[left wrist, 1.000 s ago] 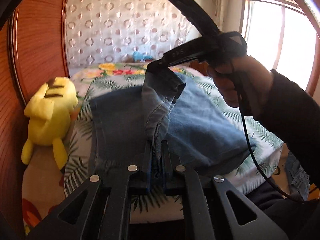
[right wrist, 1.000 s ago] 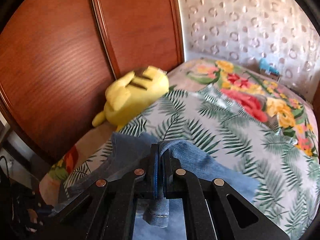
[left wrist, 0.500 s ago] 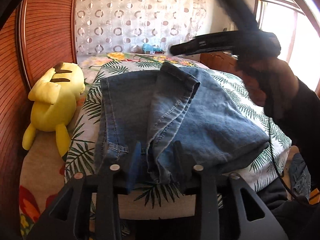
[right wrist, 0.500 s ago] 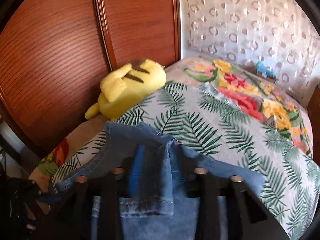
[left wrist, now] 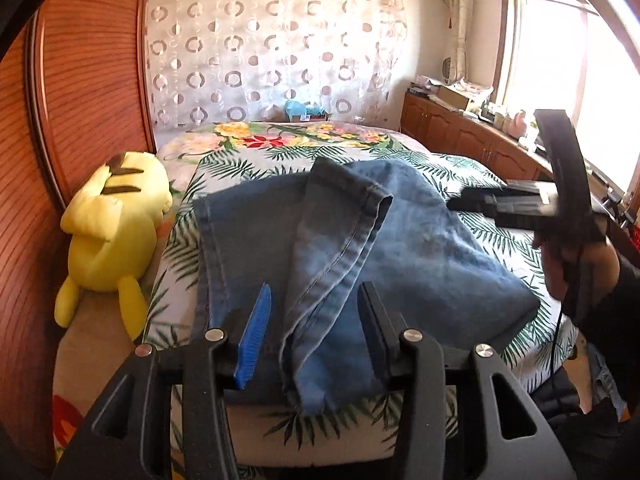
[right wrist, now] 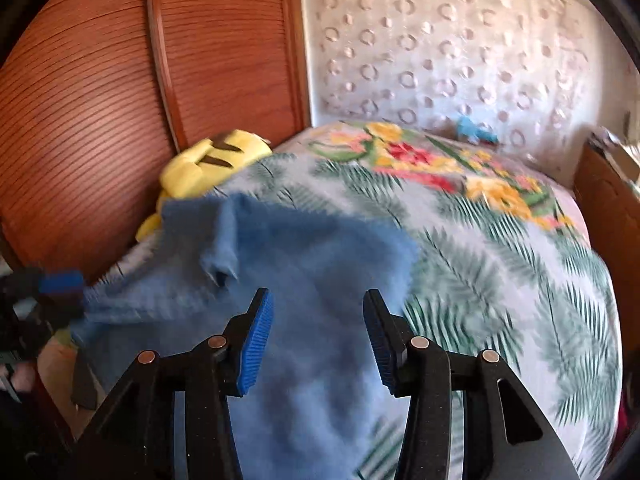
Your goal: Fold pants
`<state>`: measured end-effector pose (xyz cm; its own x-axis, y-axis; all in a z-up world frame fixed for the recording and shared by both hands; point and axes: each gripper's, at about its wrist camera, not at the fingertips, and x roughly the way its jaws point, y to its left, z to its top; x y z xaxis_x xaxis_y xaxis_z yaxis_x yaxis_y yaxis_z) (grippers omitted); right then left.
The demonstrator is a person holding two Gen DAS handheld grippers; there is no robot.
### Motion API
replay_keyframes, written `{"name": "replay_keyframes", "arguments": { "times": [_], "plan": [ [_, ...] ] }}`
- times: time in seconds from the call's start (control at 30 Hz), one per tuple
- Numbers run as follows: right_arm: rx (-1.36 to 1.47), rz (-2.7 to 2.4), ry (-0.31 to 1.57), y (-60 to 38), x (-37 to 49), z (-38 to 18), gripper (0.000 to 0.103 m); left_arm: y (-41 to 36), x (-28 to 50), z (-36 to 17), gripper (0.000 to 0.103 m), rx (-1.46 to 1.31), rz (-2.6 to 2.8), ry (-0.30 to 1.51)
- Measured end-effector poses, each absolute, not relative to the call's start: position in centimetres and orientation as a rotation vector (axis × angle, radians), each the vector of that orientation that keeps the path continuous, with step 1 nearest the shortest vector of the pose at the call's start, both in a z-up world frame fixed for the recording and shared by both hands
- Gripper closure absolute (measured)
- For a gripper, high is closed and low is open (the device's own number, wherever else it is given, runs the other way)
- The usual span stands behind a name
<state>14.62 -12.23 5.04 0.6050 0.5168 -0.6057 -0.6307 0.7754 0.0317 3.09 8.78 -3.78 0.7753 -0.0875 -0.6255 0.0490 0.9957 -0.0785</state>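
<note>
Left wrist view: left gripper (left wrist: 314,336) jaws opening, pads clear of denim; one pair of jeans (left wrist: 420,248) lies on the bed (left wrist: 448,168), hem strip running between and ahead of the fingers. One yellow plush (left wrist: 114,236) left of fingers.

Right wrist view (blurred): right gripper (right wrist: 318,340) jaws opening, nothing pinched, jeans beneath and ahead.

Denim looks soft but fairly heavy, w/ thick seams; prob. best grabbed at hem or waistband corners. Two grippers.

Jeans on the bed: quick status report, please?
Left tongs and right tongs opening, off the cloth. Jeans lying folded on bed. Yellow plush beside, clear.
</note>
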Motion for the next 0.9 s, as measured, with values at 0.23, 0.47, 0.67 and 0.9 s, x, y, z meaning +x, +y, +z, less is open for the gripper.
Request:
{"name": "replay_keyframes", "arguments": {
  "times": [0.23, 0.47, 0.67, 0.9],
  "plan": [
    [-0.126, 0.633, 0.678, -14.6, 14.0, 2.4, 0.048, 6.4, 5.7, -3.0, 0.056, -0.010, -0.106, 0.679],
    [-0.116, 0.622, 0.682, -16.1, 12.6, 2.0, 0.048, 5.3, 8.6, -3.1, 0.022, -0.008, -0.137, 0.697],
    [-0.122, 0.613, 0.670, -16.4, 12.8, 1.4, 0.048, 4.3, 11.4, -2.9, 0.022, 0.007, -0.140, 0.731],
    [-0.139, 0.609, 0.653, -16.3, 12.4, 1.3, 0.048, 2.8, 15.3, -2.8, 0.022, 0.017, -0.115, 0.764]
  ]
}}
